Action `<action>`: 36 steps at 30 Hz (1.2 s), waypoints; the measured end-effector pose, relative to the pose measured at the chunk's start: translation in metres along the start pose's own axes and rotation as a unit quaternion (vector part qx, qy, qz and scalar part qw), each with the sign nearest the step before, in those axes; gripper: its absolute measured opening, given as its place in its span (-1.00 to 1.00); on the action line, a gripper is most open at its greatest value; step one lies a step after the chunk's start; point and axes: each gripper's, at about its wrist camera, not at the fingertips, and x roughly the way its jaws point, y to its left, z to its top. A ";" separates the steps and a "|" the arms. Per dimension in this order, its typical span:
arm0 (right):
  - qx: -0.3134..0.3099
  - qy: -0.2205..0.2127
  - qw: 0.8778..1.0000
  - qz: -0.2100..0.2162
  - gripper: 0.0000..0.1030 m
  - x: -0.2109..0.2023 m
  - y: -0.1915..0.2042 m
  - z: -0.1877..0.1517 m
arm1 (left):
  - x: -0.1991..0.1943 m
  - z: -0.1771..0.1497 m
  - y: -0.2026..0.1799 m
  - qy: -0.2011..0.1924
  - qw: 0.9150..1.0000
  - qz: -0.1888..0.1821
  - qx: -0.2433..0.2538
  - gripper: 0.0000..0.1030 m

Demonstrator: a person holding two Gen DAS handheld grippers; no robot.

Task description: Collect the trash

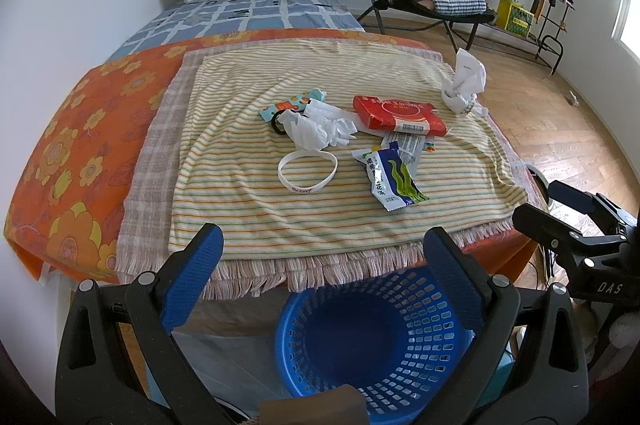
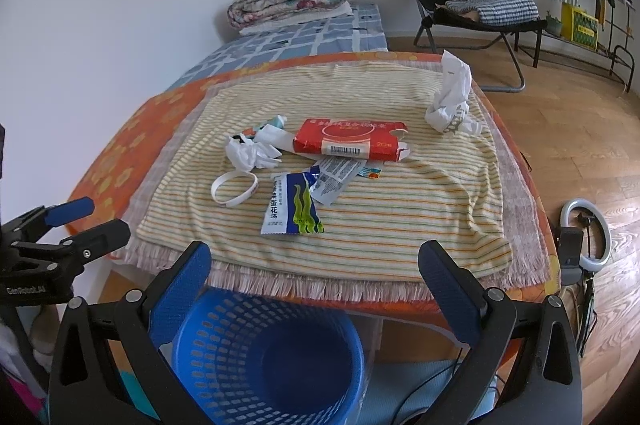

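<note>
- Blue basket (image 1: 376,337) sits lowest in the left wrist view, on the floor right below the near edge of the striped towel (image 1: 320,193).
- Left gripper (image 1: 324,261) hangs over the basket with its jaws wide apart and nothing in them.
- On the towel, near the middle, lies a blue and white snack wrapper (image 1: 390,177).
- Behind the wrapper is a red box (image 1: 398,115).
- Left of the red box is a crumpled white tissue (image 1: 320,129), and a white wristband (image 1: 307,172) lies just in front of it.
- At the far right corner of the towel stands another crumpled white paper (image 1: 464,81).
- Right gripper (image 1: 568,221) shows off the right edge of the towel.
- In the right wrist view, the blue basket (image 2: 268,357) is again lowest, under the towel's (image 2: 360,233) near edge.
- Right gripper (image 2: 314,273) is over it, jaws spread wide and empty.
- Snack wrapper (image 2: 290,205) lies mid-towel, the red box (image 2: 348,141) behind it, the tissue (image 2: 250,153) and wristband (image 2: 234,189) to its left.
- Crumpled paper (image 2: 450,97) stands at the towel's far right.
- Left gripper (image 2: 80,221) shows off the left edge of the towel; its jaws are apart.
</note>
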 end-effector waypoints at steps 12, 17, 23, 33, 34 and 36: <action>0.005 0.004 1.000 0.001 0.99 0.001 -0.001 -0.001 | 0.000 0.000 -0.001 0.000 1.000 0.001 0.001 0.98; 0.006 0.007 1.000 0.001 0.99 0.003 -0.002 -0.001 | 0.000 0.000 -0.001 0.000 1.000 0.001 0.001 0.98; 0.008 0.015 1.000 0.002 0.99 0.006 -0.002 -0.003 | 0.000 0.000 -0.001 0.000 1.000 0.001 0.001 0.98; 0.013 0.020 1.000 0.001 0.99 0.008 -0.004 -0.004 | 0.000 0.000 -0.001 0.000 1.000 0.002 0.002 0.98; 0.013 0.021 1.000 0.001 0.99 0.008 -0.004 -0.004 | 0.000 0.000 -0.001 0.000 1.000 0.002 0.002 0.98; 0.013 0.020 1.000 0.001 0.99 0.008 -0.004 -0.004 | 0.000 0.000 -0.001 0.000 1.000 0.002 0.002 0.98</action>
